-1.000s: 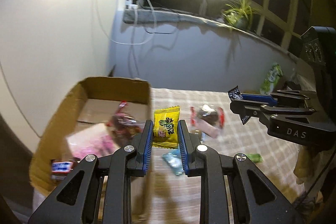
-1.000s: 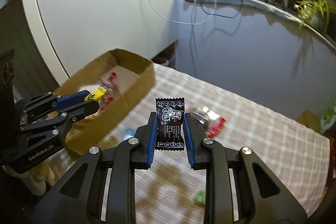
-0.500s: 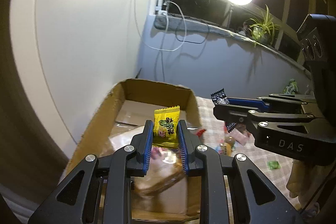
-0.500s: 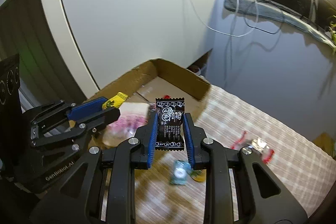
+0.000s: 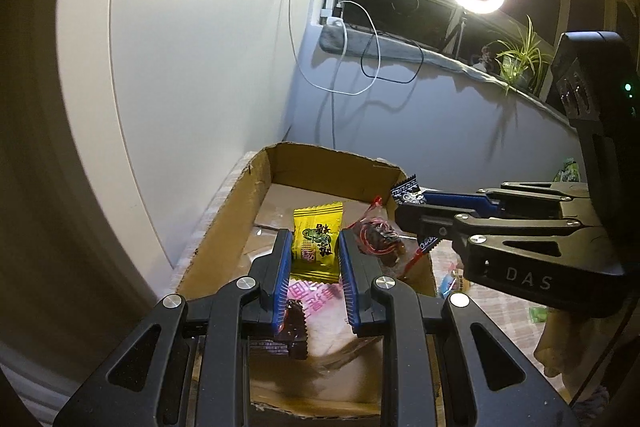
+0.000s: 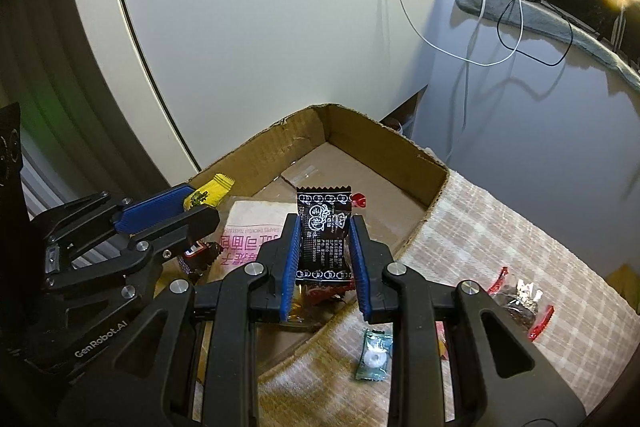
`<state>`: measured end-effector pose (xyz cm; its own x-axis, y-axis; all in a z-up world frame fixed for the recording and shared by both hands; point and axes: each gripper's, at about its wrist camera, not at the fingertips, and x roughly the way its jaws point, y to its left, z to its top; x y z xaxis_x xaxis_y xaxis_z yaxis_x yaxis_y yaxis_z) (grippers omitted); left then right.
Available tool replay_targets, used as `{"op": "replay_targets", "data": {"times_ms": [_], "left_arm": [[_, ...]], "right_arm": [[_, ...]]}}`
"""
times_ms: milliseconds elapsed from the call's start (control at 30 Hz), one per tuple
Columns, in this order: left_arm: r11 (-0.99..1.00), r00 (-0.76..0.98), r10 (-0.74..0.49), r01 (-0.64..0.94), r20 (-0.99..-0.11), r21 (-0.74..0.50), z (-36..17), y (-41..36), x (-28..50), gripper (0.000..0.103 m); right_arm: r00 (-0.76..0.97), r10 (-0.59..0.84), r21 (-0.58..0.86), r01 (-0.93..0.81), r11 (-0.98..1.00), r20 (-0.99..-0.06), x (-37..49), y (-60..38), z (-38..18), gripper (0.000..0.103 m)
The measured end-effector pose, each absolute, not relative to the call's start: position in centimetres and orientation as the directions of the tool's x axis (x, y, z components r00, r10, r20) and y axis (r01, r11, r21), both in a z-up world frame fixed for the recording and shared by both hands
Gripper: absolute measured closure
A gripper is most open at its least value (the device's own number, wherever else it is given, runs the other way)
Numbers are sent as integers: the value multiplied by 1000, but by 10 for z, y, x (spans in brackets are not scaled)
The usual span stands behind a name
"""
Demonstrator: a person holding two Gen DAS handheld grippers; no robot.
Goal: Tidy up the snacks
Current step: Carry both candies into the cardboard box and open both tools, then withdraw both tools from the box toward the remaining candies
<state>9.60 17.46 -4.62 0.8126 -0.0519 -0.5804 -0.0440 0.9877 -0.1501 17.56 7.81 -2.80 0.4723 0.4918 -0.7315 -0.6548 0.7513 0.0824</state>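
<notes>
A yellow sachet is gripped between the blue pads of the left tongs, and a black sachet is clamped the same way in the right tongs. Both are held above the open cardboard box, which stands at the edge of a table covered with a checked cloth. A pink-printed pouch and a red-wrapped sweet are already seen inside the box. A teal mint and a clear red-ended sweet are left on the cloth.

The sachets are judged to be very light, thin and crinkly, with slick film that could slide if pinched loosely. Each is taken across its flat middle, edges against the pads, which is judged a sound hold; the crimped ends would fold. Little harm is expected from a short drop into the box.
</notes>
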Motion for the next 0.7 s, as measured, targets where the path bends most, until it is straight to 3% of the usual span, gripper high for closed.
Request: {"op": "replay_targets", "data": {"times_ms": [400,433,567,633,700], "left_arm": [[989,810,-21,-69,-586,-132,-48,175,96,79],[989,811,-18,-72,-585,-130,-48,175,96,75],[988,815,-7,-82,-579,-127,-47,176,95,56],[989,820,1,-86,-572,-121,-47,176,95,45],[989,823,6,-89,-569,-118,-46,176,94,42]], "right_arm": [[473,483,77,-650,756,-737,178,79,-29,77],[475,481,75,-650,757,-736,178,79,-29,76],[499,476,61,-641,765,-724,177,76,-25,51],[508,473,54,-638,768,-720,177,75,-24,46],[519,466,46,-631,774,-717,177,74,-22,42]]}}
